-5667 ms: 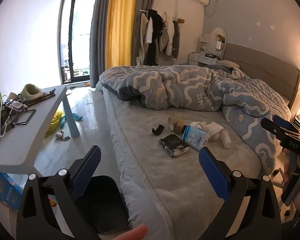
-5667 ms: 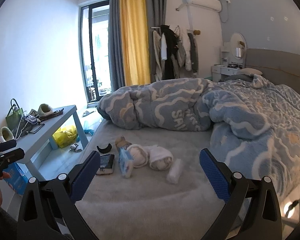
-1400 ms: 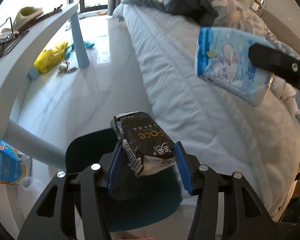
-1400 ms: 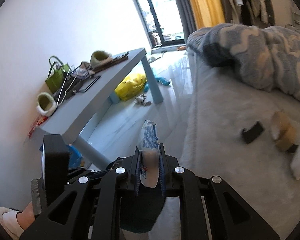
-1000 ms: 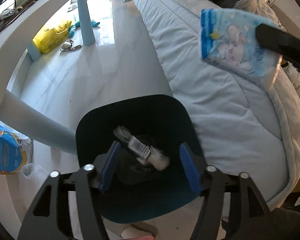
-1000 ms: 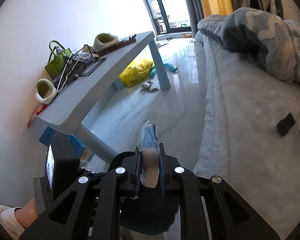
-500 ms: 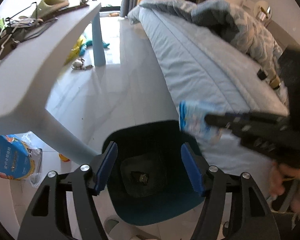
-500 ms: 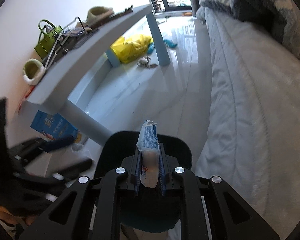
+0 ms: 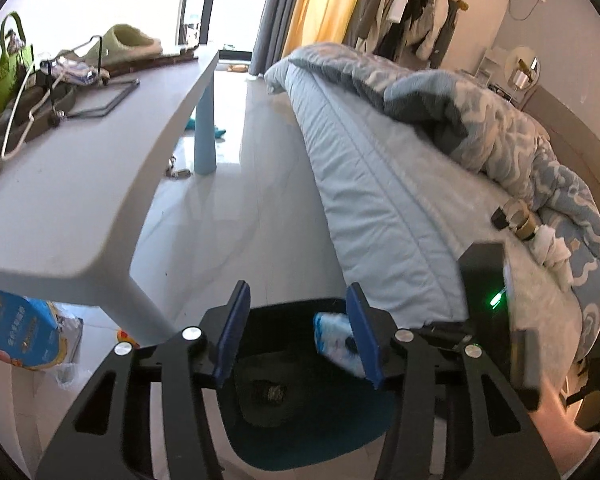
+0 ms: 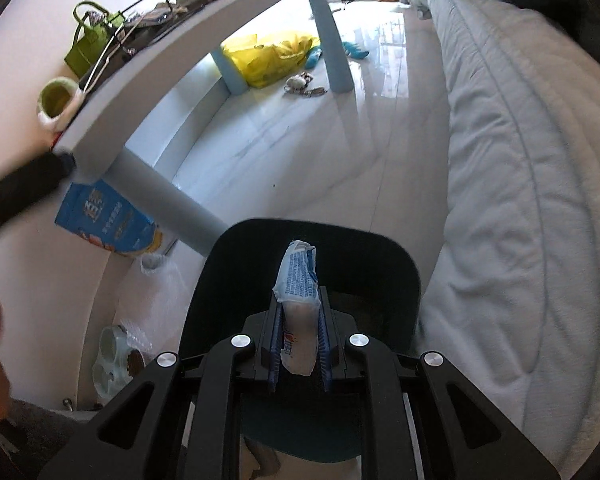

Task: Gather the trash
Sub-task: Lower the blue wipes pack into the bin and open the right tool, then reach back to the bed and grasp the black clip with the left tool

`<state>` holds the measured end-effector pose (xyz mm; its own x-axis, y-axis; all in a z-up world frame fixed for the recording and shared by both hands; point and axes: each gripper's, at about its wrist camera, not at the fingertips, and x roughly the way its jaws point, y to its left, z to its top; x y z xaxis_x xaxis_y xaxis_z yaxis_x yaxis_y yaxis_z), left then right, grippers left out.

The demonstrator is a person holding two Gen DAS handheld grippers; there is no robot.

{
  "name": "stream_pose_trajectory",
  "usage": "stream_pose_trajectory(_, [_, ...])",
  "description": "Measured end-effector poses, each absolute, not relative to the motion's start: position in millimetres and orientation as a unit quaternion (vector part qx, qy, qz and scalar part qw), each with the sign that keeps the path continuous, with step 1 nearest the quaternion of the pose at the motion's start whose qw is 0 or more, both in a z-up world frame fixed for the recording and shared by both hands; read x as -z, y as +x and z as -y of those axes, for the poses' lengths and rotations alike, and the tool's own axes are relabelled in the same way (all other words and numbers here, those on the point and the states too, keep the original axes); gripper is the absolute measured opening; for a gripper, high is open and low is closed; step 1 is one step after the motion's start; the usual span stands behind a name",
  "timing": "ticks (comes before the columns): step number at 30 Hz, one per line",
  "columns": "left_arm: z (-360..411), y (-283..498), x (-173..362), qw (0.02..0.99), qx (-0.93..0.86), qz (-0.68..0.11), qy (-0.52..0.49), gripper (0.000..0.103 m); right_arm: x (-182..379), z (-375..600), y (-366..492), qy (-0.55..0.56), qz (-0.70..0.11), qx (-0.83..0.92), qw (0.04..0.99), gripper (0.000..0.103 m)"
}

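A dark bin [image 10: 312,229] stands on the floor between the bed and the table. My right gripper [image 10: 299,344] is shut on a blue and white tissue pack [image 10: 298,292], held upright just above the bin's mouth. In the left wrist view the same pack [image 9: 332,338] shows blurred behind one of my left gripper's blue pads. My left gripper [image 9: 298,336] hangs higher over the bin [image 9: 284,305], its jaws closing with nothing between them. A black wrapper [image 9: 272,393] lies on the bin's bottom.
The bed [image 9: 400,200] runs along the right, with a cardboard roll and white socks [image 9: 520,220] on it. A grey table [image 9: 80,184] with clutter stands left. On the floor are a blue box [image 10: 104,216] and a yellow bag [image 10: 272,56].
The black wrapper fell from my left gripper into the bin. That gripper then rose and its jaws narrowed. My right gripper came down over the bin with the tissue pack.
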<state>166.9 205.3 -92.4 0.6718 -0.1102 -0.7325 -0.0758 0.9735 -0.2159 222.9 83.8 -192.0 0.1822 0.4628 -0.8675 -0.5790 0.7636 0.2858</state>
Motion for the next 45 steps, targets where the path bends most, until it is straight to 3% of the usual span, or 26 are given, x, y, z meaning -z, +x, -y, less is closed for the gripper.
stream_pose_trajectory(8, [-199,166,68,0.918,0.023,-0.377,-0.117,0.049,210,-90,216,-0.081,-0.563,-0.342,0.748,0.016])
stream_pose_trajectory(9, [-197,165,65,0.920,0.022,-0.373,-0.114,0.049,212,-90,215,-0.081,-0.567,-0.345,0.744,0.020])
stream_pose_trajectory(10, [-195,165,62,0.923,0.022,-0.368,-0.111,0.049,213,-90,214,-0.081,-0.570,-0.348,0.740,0.033])
stream_pose_trajectory(12, [-191,165,55,0.927,0.022,-0.359,-0.108,0.051,212,-89,211,-0.083,-0.567,-0.350,0.741,0.049])
stream_pose_trajectory(27, [-154,171,13,0.949,0.049,-0.301,-0.080,0.056,136,-40,204,-0.049,-0.486,-0.376,0.788,0.049])
stream_pose_trajectory(45, [-78,197,17,0.945,0.101,-0.303,-0.072,0.061,86,55,208,-0.028,-0.406,-0.338,0.849,0.049])
